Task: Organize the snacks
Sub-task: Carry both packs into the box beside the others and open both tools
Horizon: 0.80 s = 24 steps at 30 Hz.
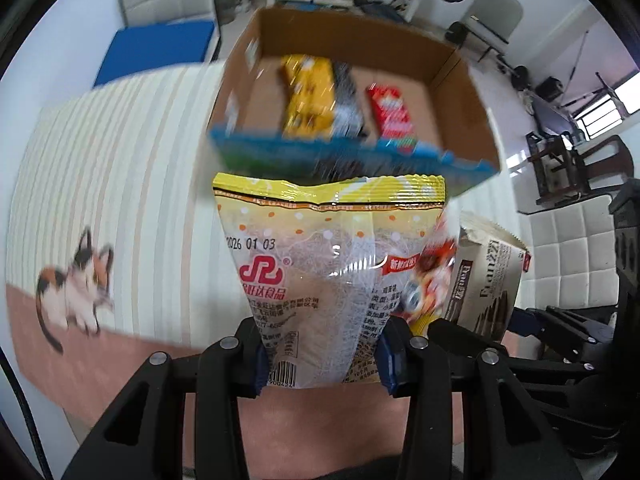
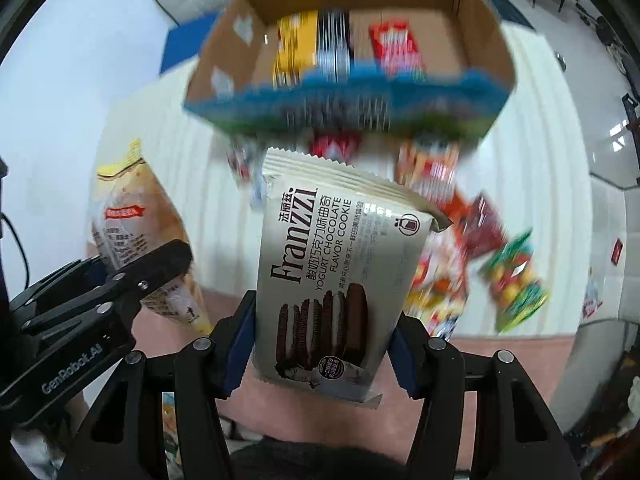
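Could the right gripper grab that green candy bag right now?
Probably not yet. The right gripper is already shut on the Franzzi cookie pack, so its jaws are full. The green candy bag lies uncovered on the table off to the side.

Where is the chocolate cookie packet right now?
The cookie packet is clamped in the right gripper, held in front of the cardboard box, beside the yellow bag.

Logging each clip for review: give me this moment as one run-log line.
left tool: shut on yellow-topped clear snack bag | right tool: shut on grey Franzzi chocolate cookie pack | open brown cardboard box: ahead, snacks inside
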Available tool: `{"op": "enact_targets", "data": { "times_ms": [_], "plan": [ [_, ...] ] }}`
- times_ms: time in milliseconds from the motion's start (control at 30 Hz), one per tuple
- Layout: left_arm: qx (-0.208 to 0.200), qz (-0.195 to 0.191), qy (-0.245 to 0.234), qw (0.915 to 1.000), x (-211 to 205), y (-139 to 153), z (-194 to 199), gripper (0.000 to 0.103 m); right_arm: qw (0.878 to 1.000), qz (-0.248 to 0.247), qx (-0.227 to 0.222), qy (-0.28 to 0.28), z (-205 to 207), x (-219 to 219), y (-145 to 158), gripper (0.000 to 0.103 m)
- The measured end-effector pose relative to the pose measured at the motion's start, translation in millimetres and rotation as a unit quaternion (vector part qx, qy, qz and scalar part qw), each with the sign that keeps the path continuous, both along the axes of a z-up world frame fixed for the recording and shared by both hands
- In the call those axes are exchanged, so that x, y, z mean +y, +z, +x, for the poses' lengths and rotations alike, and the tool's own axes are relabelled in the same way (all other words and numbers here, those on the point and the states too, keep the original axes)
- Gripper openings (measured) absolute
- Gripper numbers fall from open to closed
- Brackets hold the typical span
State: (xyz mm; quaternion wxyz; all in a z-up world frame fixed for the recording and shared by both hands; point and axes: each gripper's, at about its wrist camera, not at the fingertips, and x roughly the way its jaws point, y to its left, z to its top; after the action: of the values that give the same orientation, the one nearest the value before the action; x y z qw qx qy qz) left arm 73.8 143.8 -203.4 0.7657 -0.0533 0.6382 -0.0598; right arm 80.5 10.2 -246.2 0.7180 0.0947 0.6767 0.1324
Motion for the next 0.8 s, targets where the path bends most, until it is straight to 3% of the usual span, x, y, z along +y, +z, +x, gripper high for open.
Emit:
{"op": "enact_targets", "data": {
  "times_ms": [167,300,600,800],
  "plan": [
    [-0.013,0.014,-0.014,0.9997,-4.3,16.4,60.8,0.039,0.999,-0.018,-0.039,-0.008,59.8,-21.4,27.0,0.062],
    [-0.013,0.042,-0.022,0.9988,0.9,11.0,113.6,0.039,0.998,-0.041,-0.051,-0.015,110.0,-38.4,32.1,0.062],
    [0.034,0.107,-0.034,0.9932,2.5,-34.8,223.2,0.039,0.995,-0.094,-0.022,-0.014,218.3,-57.2,-16.3,0.062],
    [0.083,0.130,-0.029,0.9877,11.6,-76.4,269.4,0.039,0.992,-0.122,0.009,-0.009,268.6,-63.5,-55.4,0.062]
  ]
}}
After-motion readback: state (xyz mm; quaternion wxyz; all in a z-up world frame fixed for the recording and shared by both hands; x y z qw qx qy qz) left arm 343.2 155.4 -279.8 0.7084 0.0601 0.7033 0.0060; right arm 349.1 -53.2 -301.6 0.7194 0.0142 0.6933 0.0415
